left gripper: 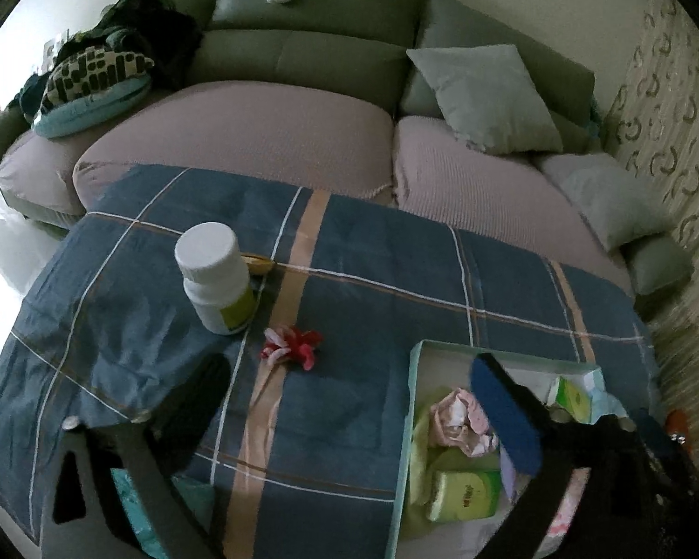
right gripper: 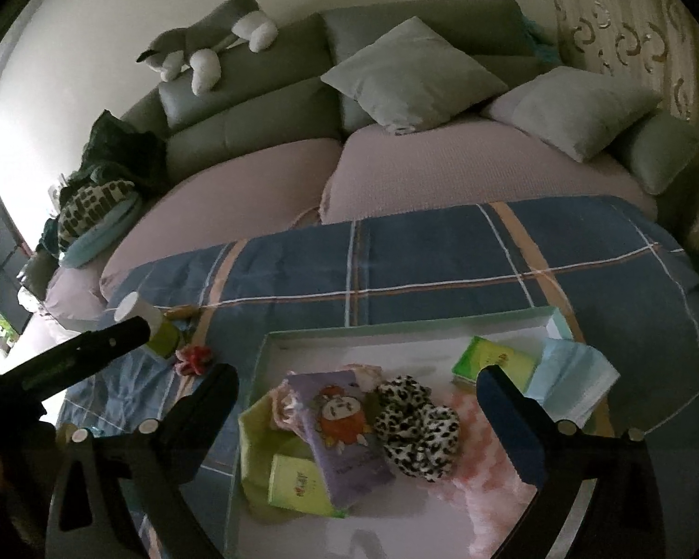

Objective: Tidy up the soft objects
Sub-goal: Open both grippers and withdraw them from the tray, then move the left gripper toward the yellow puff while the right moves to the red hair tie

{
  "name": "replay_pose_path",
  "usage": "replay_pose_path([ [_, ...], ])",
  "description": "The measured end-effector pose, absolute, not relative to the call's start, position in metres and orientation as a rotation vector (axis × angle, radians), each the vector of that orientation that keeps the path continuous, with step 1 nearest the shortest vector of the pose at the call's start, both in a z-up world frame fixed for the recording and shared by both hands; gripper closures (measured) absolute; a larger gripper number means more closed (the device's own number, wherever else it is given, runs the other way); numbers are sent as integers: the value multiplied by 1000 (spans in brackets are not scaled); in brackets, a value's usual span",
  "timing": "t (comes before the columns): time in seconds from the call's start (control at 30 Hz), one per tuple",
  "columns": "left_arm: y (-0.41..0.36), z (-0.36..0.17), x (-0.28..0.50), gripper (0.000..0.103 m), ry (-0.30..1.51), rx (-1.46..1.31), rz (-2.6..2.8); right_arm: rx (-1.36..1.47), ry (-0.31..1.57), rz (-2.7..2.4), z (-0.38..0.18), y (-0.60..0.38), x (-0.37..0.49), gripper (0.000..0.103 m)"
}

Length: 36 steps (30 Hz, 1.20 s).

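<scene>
Left to right across your counter, which is draped in a blue plaid cloth (right gripper: 442, 261): a white pill bottle (left gripper: 216, 277) stands upright at far left, its cap nearest the camera. Just right of it lies a red-and-white scrunchie (left gripper: 291, 346), alone on the cloth and outside the box.

Further right sits the shallow mint-rimmed box (right gripper: 396, 323). Inside it, from the left: a yellow-green cloth (right gripper: 256, 438), a green tissue pack (right gripper: 298, 484) lying flat, a purple cartoon tissue pack (right gripper: 345, 433) with its long axis running from the far left toward the near right, a leopard-print scrunchie (right gripper: 417, 428) bunched beside it and touching it, a pink fluffy cloth (right gripper: 480, 480), a second green pack (right gripper: 494, 358), and a pale blue pack (right gripper: 573, 382) against the right wall.

Your left tool (left gripper: 349, 400) has its fingers spread wide with nothing between them; its blue-padded finger (left gripper: 503, 414) covers part of the box contents. Your right tool (right gripper: 354, 419) is likewise spread wide, hovering over the box, gripping nothing.

The box's near edge is cut off. The pink bundle (left gripper: 461, 419) is too crumpled to identify. Pack print is unreadable.
</scene>
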<state>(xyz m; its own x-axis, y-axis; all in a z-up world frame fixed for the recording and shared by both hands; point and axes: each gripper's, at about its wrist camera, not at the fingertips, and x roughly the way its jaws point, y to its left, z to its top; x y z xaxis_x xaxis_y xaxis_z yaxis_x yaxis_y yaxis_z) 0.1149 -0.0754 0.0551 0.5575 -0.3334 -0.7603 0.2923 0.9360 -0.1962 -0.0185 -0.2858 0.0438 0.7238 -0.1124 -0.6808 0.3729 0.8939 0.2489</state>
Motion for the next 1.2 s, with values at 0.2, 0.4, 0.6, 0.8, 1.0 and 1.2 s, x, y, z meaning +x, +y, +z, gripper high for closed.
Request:
replay_pose_path([
  [0.2,-55,65,119,0,867,-62,-351,379,733,-249,40,-272,-9,0],
  [0.4,-35,75,125,0,879,-114,-405,364,750,-214,36,-259,-1,0],
  [0.6,-2,88,137,0,854,-129,-349,335,763,-176,34,-243,10,0],
  [0.8,27,98,156,0,863,-19,-277,315,776,-75,35,-213,31,0],
  [1.0,54,83,184,0,945,82,-227,245,797,12,33,-175,61,0],
  [1.2,71,56,214,0,1111,45,-259,232,912,55,17,-157,97,0],
])
